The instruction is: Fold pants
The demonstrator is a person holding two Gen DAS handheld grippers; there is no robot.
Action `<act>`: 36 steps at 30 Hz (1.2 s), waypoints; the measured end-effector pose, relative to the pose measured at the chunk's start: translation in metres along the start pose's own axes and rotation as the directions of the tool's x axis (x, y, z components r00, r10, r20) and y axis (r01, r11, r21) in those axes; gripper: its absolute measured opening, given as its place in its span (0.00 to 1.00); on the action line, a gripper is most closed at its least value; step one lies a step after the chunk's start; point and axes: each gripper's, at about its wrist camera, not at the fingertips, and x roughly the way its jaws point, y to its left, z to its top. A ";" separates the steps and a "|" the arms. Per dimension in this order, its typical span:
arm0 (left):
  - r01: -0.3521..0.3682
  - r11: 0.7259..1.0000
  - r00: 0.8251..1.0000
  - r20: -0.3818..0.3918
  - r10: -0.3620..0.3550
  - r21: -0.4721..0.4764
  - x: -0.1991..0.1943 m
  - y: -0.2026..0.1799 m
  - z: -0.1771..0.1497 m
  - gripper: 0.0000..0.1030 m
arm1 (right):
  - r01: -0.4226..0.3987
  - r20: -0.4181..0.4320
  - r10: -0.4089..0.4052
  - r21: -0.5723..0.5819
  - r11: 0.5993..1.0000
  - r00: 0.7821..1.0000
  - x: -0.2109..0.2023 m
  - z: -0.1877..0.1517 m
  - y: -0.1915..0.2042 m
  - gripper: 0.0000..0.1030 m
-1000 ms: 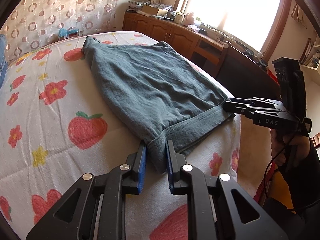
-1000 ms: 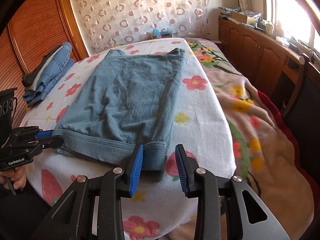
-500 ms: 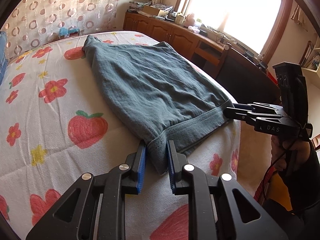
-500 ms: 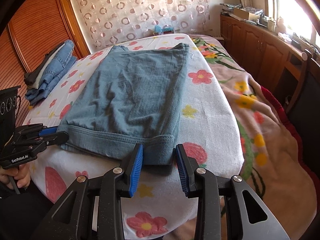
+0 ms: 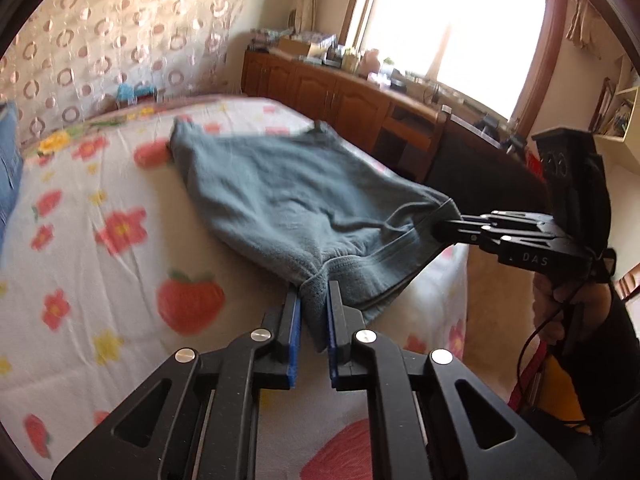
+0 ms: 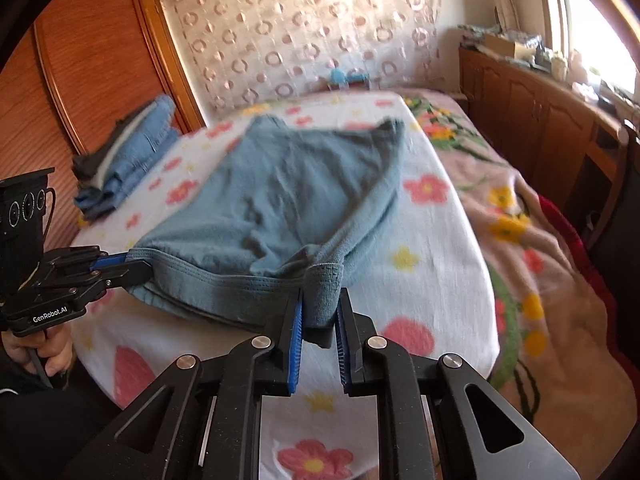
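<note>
So the pants (image 5: 304, 196) lie on the bed (image 5: 100, 264), waistband nearest, legs running straight away. The left gripper (image 5: 313, 322) is clamped on one waistband corner; the right gripper (image 6: 319, 326) is closing on the other. Fold goes forward, I'd guess.

**Both grippers clamped on the waistband corners**

The left gripper (image 5: 313, 312) points forward and downward, its blue-padded jaws pinched tight on one corner of the pants (image 5: 304, 200) waistband. The right gripper (image 6: 319, 320) points downward at a similar slant; its jaws are closing, pads pressing on the opposite waistband corner. Each gripper is carried on a pistol-style handle: the right hand (image 5: 560, 300) in a dark sleeve, the left hand (image 6: 44, 350) low at the frame edge.
</note>
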 end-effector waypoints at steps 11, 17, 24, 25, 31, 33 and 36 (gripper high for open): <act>-0.051 0.998 0.977 0.206 0.046 0.020 -0.076 0.010 0.052 0.11 | -0.040 0.199 0.062 -0.111 0.993 0.978 -0.050 0.055 0.034 0.15; -0.083 0.996 0.945 0.319 0.071 0.024 -0.126 0.013 0.070 0.11 | -0.065 0.288 0.117 -0.183 0.981 0.950 -0.085 0.070 0.058 0.15; -0.128 0.991 0.915 0.388 0.108 0.027 -0.157 0.022 0.077 0.11 | -0.088 0.326 0.170 -0.251 0.964 0.930 -0.102 0.071 0.074 0.15; -0.132 0.991 0.912 0.394 0.111 0.025 -0.159 0.022 0.077 0.11 | -0.092 0.328 0.177 -0.259 0.962 0.928 -0.102 0.069 0.073 0.15; -0.163 0.987 0.907 0.392 0.152 -0.005 -0.152 0.045 0.075 0.11 | -0.104 0.314 0.196 -0.286 0.952 0.929 -0.074 0.077 0.064 0.15; -0.178 0.984 0.914 0.367 0.174 -0.023 -0.139 0.060 0.075 0.11 | -0.114 0.292 0.199 -0.284 0.952 0.935 -0.060 0.085 0.059 0.15; -0.184 0.982 0.923 0.333 0.190 -0.051 -0.115 0.084 0.079 0.11 | -0.126 0.256 0.201 -0.281 0.951 0.945 -0.034 0.101 0.052 0.15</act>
